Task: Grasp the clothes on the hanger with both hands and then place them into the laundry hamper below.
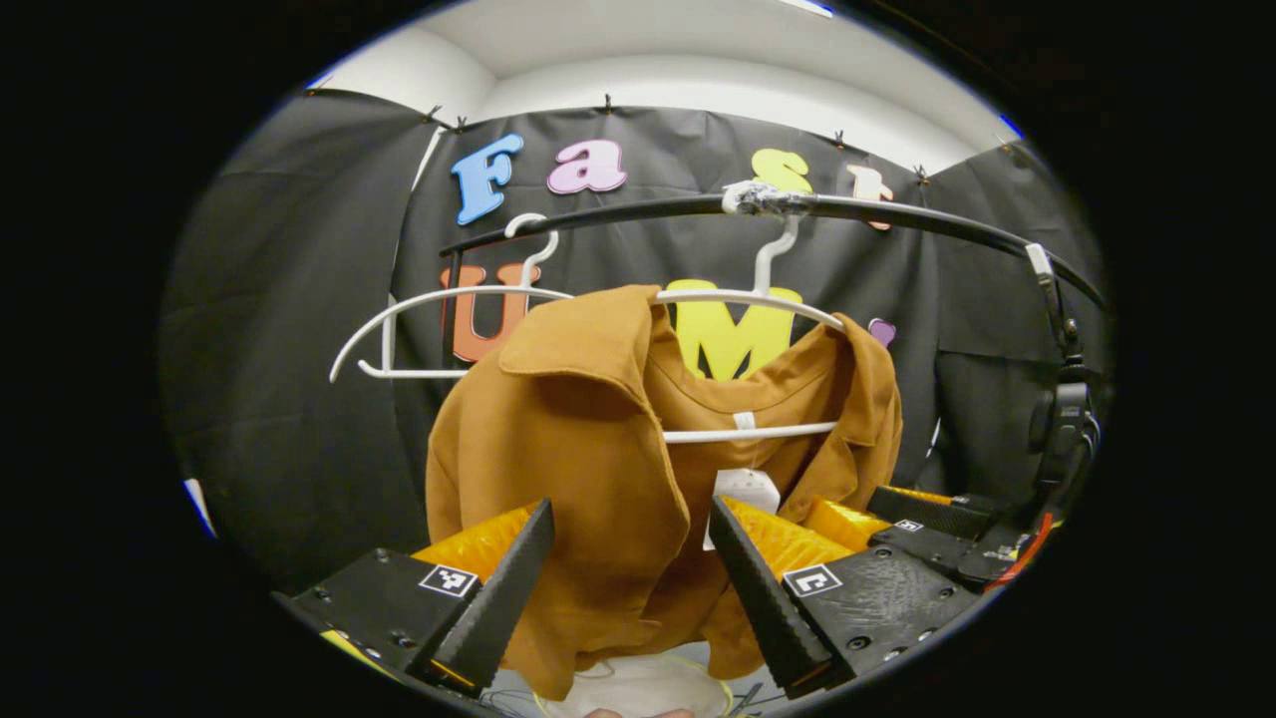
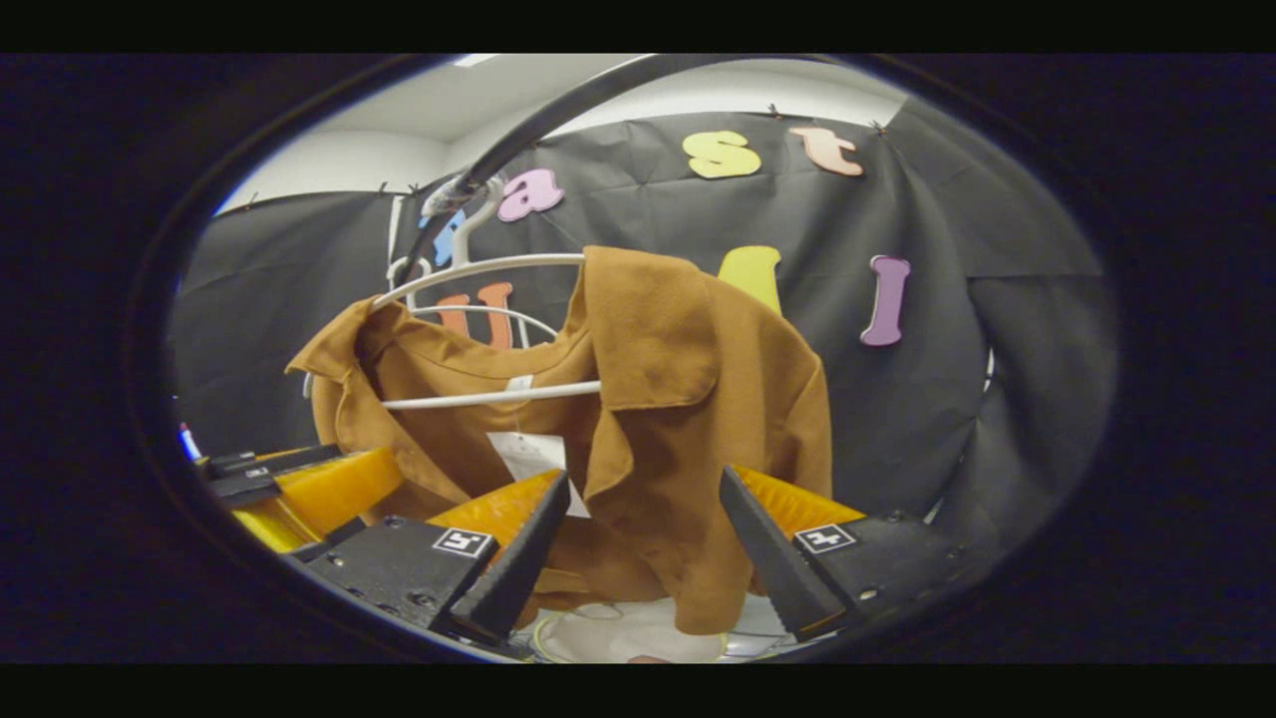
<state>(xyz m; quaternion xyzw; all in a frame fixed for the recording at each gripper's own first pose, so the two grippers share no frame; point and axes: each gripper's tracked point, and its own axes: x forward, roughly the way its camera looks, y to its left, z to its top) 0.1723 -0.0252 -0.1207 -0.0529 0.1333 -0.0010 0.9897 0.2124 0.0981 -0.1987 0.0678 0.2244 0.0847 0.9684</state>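
Note:
A brown collared garment (image 1: 588, 469) (image 2: 688, 399) hangs on a white hanger (image 1: 768, 294) (image 2: 478, 267) from a black rail (image 1: 897, 214) (image 2: 538, 125). My left gripper (image 1: 630, 519) is open, its fingers on either side of the garment's left front panel, not pressing it. My right gripper (image 2: 643, 489) is open too, straddling the right front panel. The right gripper (image 1: 927, 529) also shows at the lower right of the left gripper view, and the left gripper (image 2: 289, 489) at the lower left of the right gripper view. The hamper's white rim (image 1: 638, 688) (image 2: 628, 633) lies below the hem.
An empty second white hanger (image 1: 419, 334) (image 2: 478, 317) hangs on the same rail beside the garment. A black clamp with cable (image 1: 1062, 409) is fixed at the rail's right end. Black cloth walls close in the booth behind.

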